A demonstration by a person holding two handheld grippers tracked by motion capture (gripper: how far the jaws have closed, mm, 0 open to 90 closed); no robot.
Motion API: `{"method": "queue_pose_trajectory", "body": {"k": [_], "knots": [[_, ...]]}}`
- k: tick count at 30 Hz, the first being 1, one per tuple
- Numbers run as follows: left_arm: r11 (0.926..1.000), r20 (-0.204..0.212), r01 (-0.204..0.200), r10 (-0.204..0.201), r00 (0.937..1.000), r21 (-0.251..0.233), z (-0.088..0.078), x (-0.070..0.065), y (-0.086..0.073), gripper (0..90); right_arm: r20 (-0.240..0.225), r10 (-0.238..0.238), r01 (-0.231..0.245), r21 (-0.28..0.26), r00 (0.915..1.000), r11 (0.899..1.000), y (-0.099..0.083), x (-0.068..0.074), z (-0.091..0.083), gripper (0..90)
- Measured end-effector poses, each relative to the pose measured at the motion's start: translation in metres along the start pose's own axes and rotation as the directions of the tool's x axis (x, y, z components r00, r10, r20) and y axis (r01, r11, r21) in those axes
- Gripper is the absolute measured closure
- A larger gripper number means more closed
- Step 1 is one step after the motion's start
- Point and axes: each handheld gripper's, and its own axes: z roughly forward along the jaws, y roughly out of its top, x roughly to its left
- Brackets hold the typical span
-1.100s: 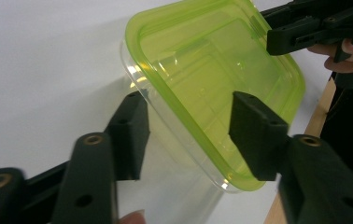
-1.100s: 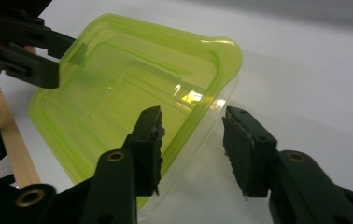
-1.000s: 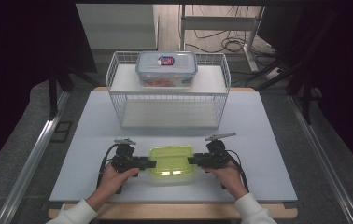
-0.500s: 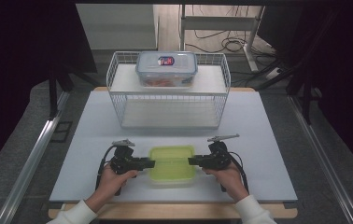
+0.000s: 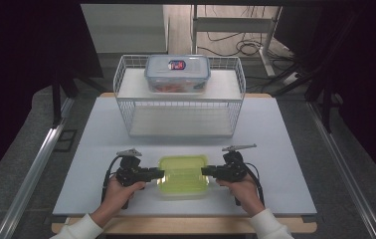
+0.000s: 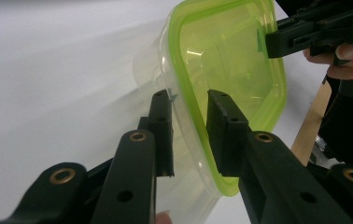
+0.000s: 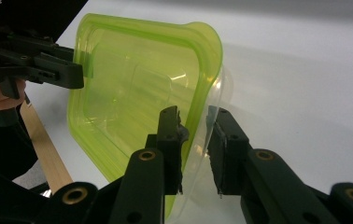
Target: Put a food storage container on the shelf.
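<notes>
You are holding the left tongs (image 5: 157, 174) at the left short end of the green-lidded box (image 5: 183, 174) and the right tongs (image 5: 207, 172) at its right short end, so the box is lying straight between them, with its long axis running from one pair to the other. The jaws of both have just been closing. In the left gripper view, the left tongs (image 6: 188, 105) are straddling the box's rim (image 6: 184, 107), one jaw on the clear wall side and one over the green lid (image 6: 226, 60), with a gap still showing on at least one side, so they are standing apart rather than clamped. In the right gripper view, the right tongs (image 7: 195, 123) are straddling the opposite rim in the same way, with daylight between the pads and the plastic. Neither hand is sitting nearer than the other. The box is resting on the white surface (image 5: 285, 164) close to your edge, and appears level in the high view. Farther out, well apart from your hands, a wire basket (image 5: 126, 107) is standing at the far side, with a clear box with a blue-trimmed lid (image 5: 177, 72) sitting on its top shelf. The coming move is probably turning on both pairs pinching the two ends evenly, so the box is not tilting when it is rising.
</notes>
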Motion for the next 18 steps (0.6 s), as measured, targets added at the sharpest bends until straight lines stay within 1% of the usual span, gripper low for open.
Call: {"method": "queue_pose_trajectory", "body": {"k": [9,13,15,18], "knots": [[0.9995,-0.007,-0.014,0.014,0.9999,-0.027,-0.0036,-0.0012,0.0008,77.1,0.0,0.013,-0.013,-0.027,0.9999,1.0,0.0003,0.0011,-0.0014,78.8],[0.9993,-0.014,-0.016,0.016,0.9998,-0.032,-0.0049,-0.0012,0.0014,78.2,0.005,0.004,-0.003,-0.031,1.0,1.0,0.0004,0.0023,-0.0009,79.0],[0.9989,-0.017,-0.03,0.03,0.9994,-0.035,-0.0055,-0.0011,0.0017,78.4,0.006,0.002,-0.002,-0.032,1.0,0.999,0.0005,0.0029,-0.0006,79.1],[0.9987,-0.024,-0.031,0.03,0.9993,-0.041,-0.0067,-0.0015,0.0021,78.9,0.011,-0.006,0.006,-0.03,0.9999,1.0,0.0008,0.0039,-0.0001,79.1]]}}
